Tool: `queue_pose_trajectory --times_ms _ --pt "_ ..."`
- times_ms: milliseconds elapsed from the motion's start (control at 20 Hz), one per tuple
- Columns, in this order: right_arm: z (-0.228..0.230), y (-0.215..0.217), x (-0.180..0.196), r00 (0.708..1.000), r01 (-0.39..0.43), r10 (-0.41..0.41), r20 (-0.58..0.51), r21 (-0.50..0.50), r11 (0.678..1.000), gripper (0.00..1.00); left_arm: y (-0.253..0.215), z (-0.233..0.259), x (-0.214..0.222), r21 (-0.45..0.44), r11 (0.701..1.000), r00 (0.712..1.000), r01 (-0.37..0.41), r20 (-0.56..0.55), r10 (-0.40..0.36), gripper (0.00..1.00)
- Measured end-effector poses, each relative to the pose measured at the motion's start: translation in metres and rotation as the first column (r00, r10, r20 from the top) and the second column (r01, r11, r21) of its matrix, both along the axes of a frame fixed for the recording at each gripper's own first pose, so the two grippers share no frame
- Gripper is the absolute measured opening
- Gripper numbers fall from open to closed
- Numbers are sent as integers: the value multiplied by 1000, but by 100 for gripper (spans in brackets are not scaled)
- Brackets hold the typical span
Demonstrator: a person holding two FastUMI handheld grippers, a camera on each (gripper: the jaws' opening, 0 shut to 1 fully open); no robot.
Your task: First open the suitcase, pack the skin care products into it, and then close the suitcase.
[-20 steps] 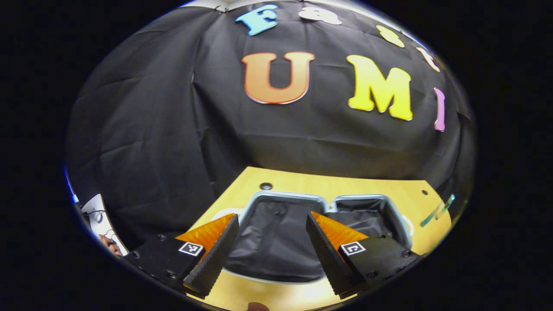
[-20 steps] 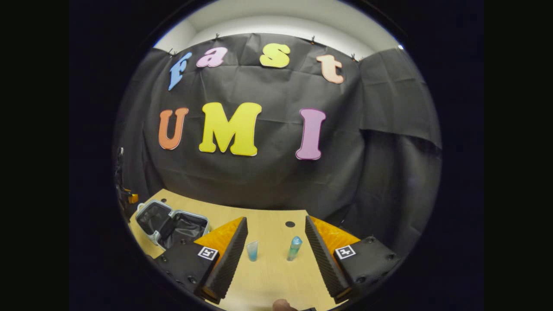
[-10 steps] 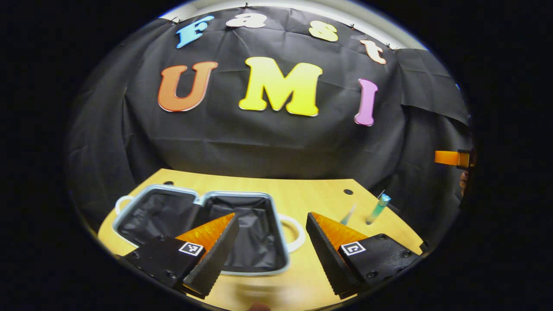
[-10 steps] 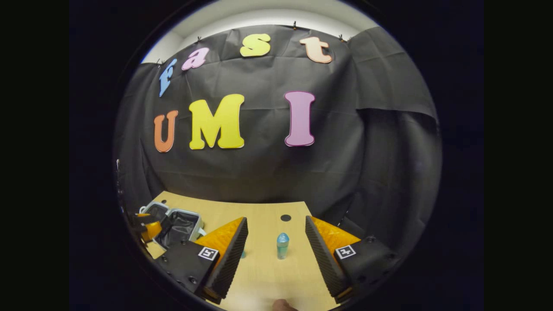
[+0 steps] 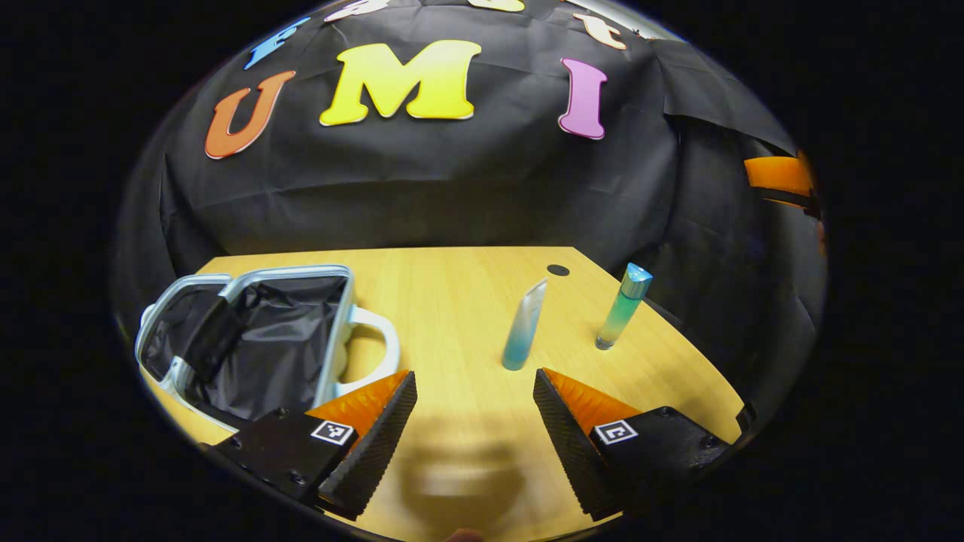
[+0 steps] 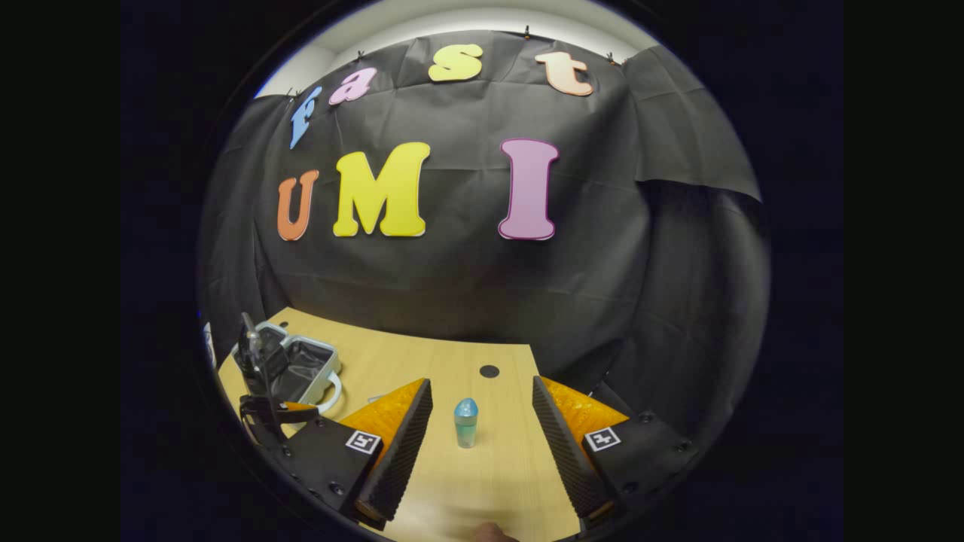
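Capped bottle, handling: I'd judge the capped bottle (image 6: 465,422) light and rigid, with a smooth and likely slick wall. It is tall on a narrow base, so a sideways nudge could tip it. The best hold looks like a squeeze across the middle of the body, below the cap.

Tube, handling: the tube (image 5: 523,325) looks light and a bit soft-walled, and it stands on its wide cap end with the flat crimped end up. A hold low on the rounder part should be safer than on the thin top, which may flex or slip.

Capped bottle, looks: slim cylinder, greenish-blue and see-through, paler toward the base, with a rounded blue cap.

Tube, looks: frosted clear at the top, fading to blue at the bottom, tapering to a thin edge.

Suitcase: the suitcase (image 5: 338,320) lies open on the wooden table (image 5: 452,286), a small silver-rimmed case with black lining and a pale handle on its side. I can see no product inside it.

Where things stand: both products are upright on the table, apart from each other and well to the side of the suitcase. In the right gripper view the capped bottle is ahead, lined up with the gap between the fingers.

Right gripper (image 6: 482,436): fingers spread wide, gripping nothing, bottle not yet touched.

Left gripper (image 5: 474,421): fingers spread wide, nothing between them, above bare table near the tube.

Stage, my guess: case opened, packing not yet begun.
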State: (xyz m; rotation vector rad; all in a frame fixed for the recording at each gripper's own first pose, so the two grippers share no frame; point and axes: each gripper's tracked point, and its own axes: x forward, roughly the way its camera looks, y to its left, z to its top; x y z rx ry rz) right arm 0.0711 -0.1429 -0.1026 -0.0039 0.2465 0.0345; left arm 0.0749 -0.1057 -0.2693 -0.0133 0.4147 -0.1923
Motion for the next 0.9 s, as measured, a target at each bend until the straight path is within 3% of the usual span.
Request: queue_pose_trajectory --times_ms 300,550,700,750,800,850,900 --pt "-34 -25 9 997 17 -18 -78 -9 1000 80 -38 -32 60 16 1000 999 17 -41 -16 100" --pt "-44 -34 13 994 26 -29 -101 -35 999 80 -35 -58 83 57 998 996 -9 -85 14 98" --pt "-49 -31 12 993 30 -33 -116 -30 999 79 -48 -62 85 -21 1000 994 20 -105 -22 91" --pt "-49 -30 11 992 31 -34 -119 -30 999 80 -49 -63 87 -24 1000 994 20 -108 -22 85" --pt "-51 -29 9 992 29 -33 -120 -31 999 79 -49 -64 89 -15 1000 994 22 -110 -23 89" --pt "-52 -28 8 992 28 -32 -121 -35 999 79 -48 -64 91 -8 1000 994 29 -108 -30 73" --pt "-55 -29 6 991 30 -36 -128 -43 999 79 -52 -64 94 -11 999 994 42 -99 -43 67"
